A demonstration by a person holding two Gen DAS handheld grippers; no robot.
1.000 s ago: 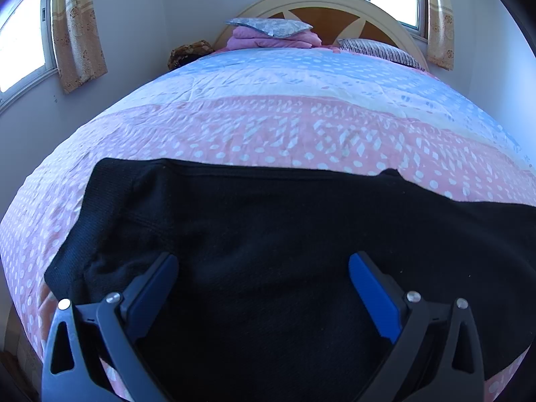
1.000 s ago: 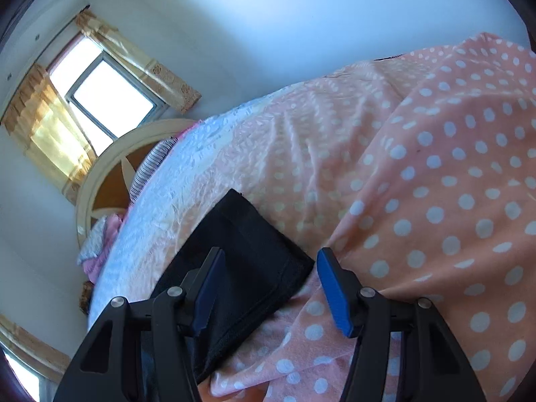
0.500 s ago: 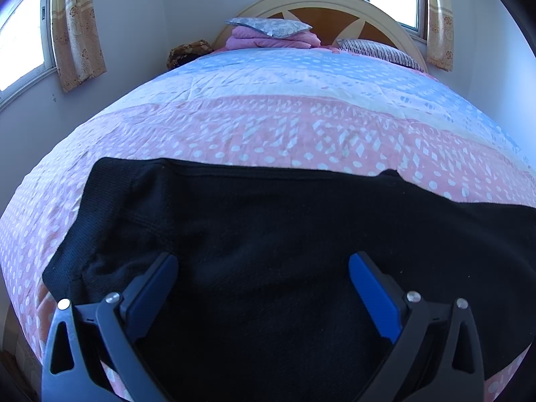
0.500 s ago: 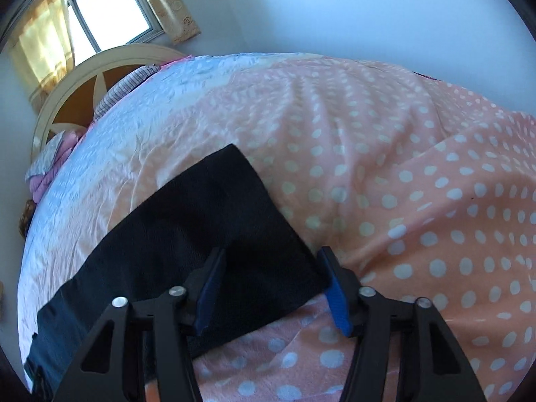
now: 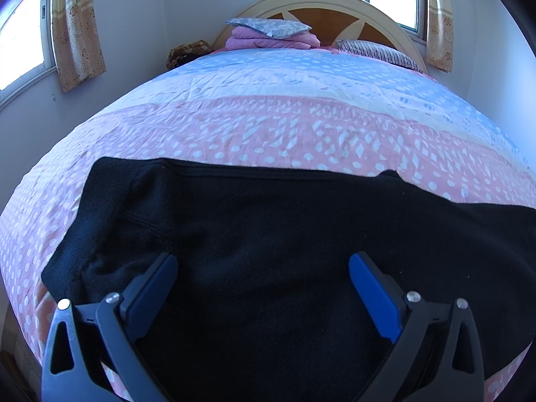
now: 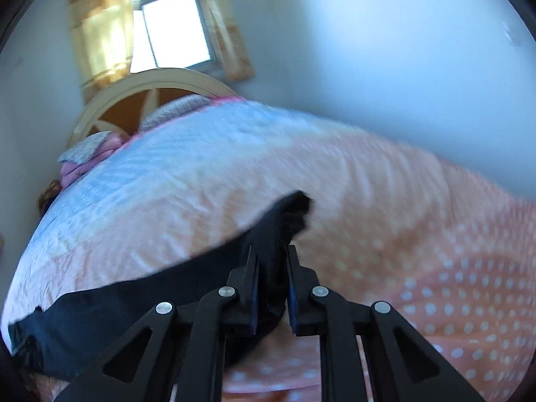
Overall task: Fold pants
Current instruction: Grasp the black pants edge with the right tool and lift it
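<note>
Black pants [image 5: 268, 234] lie spread across the near part of the bed. My left gripper [image 5: 263, 263] is open and hovers just over the waist end, with the fabric under and between its blue pads. In the right wrist view the pants [image 6: 134, 301] run as a long dark strip to the lower left. My right gripper [image 6: 272, 251] is shut on the leg end of the pants, and the hem [image 6: 294, 211] sticks up bunched past the fingertips. That view is blurred by motion.
The bed has a pink and blue dotted quilt [image 5: 284, 100]. Folded pink bedding with a grey pillow [image 5: 268, 35] and a striped pillow [image 5: 378, 53] lie by the curved headboard [image 5: 321, 6]. Curtained windows are on both walls. The bed's left edge [image 5: 20, 284] is close.
My right gripper has closed on the leg end of the pants and lifted it, with the view swinging. The left gripper has barely moved and stays open.
</note>
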